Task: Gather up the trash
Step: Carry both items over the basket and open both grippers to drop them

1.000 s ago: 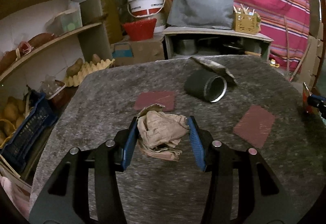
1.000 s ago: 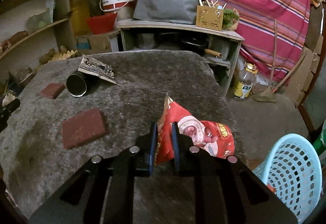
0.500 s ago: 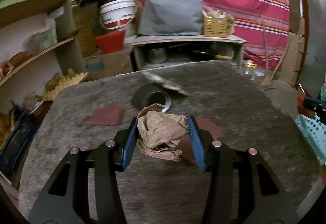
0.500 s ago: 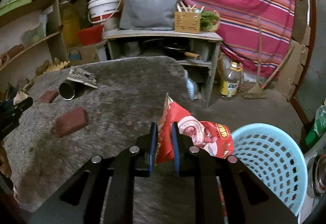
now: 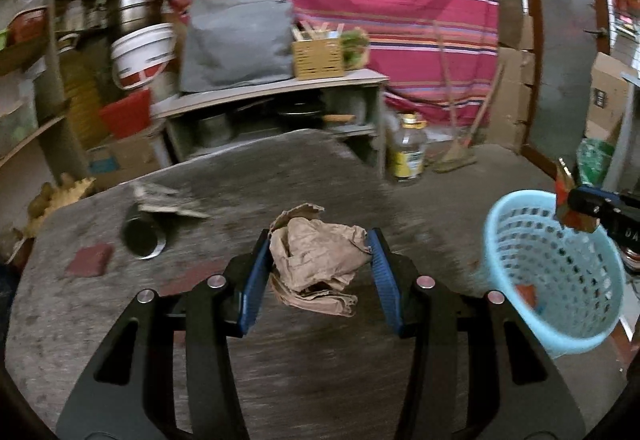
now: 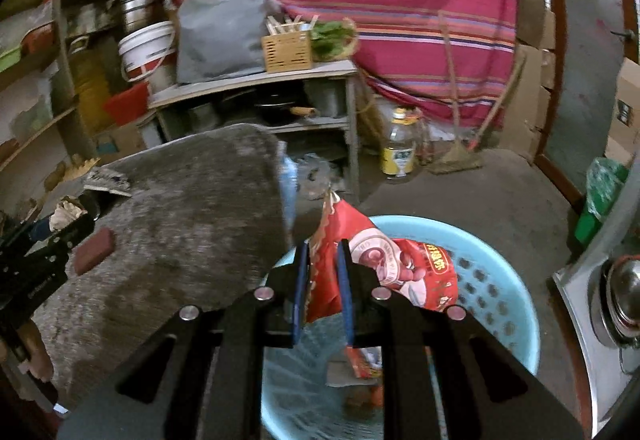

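Note:
My left gripper (image 5: 318, 240) is shut on a crumpled brown paper bag (image 5: 316, 260), held above the grey felt-covered table (image 5: 280, 360). My right gripper (image 6: 322, 252) is shut on a red snack wrapper (image 6: 396, 264) and hangs over the light blue plastic basket (image 6: 496, 288), which has some trash in its bottom. In the left wrist view the basket (image 5: 560, 280) stands past the table's right edge, with the right gripper (image 5: 576, 205) and its wrapper above the rim. The left gripper (image 6: 68, 224) shows at the left edge of the right wrist view.
On the table lie a black cylinder (image 5: 142, 238), a flattened printed wrapper (image 5: 168, 199) and dark red pads (image 5: 90, 260). Behind stand a low shelf unit (image 5: 272, 111), a bottle on the floor (image 5: 408, 151), a broom (image 5: 456, 155) and cluttered shelves on the left.
Both grippers have swung to the right with their loads. The right gripper went from over the table to above the blue basket; the basket has come into the left wrist view.

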Motion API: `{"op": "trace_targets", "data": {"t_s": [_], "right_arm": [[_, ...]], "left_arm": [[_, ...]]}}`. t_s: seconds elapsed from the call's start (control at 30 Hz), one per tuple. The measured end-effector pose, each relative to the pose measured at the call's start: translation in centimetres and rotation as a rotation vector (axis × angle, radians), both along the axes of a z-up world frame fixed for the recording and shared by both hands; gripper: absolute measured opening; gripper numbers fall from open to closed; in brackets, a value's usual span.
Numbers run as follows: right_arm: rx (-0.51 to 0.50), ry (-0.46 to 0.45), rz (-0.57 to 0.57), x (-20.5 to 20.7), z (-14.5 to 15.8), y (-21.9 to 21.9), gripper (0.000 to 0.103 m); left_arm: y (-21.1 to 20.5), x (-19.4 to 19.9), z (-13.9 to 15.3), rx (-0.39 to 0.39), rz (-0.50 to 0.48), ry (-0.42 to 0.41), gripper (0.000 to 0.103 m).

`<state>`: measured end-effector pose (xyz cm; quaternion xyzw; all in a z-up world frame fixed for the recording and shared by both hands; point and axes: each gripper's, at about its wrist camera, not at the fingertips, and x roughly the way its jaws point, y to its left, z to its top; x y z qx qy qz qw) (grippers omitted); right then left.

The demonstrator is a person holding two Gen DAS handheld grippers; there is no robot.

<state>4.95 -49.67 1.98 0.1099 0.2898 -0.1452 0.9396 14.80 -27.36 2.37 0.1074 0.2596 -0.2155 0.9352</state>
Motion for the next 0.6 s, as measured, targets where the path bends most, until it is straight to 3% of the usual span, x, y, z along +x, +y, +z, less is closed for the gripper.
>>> {"op": "trace_targets", "data": {"t_s": [0.6], "right_arm": [[0.032,0.032,-0.120,-4.6,-2.8,-7.1,0.016]], "left_arm": [[-13.2,-3.8,-2.0,-0.053,-0.182,0.060,0.048]]}}
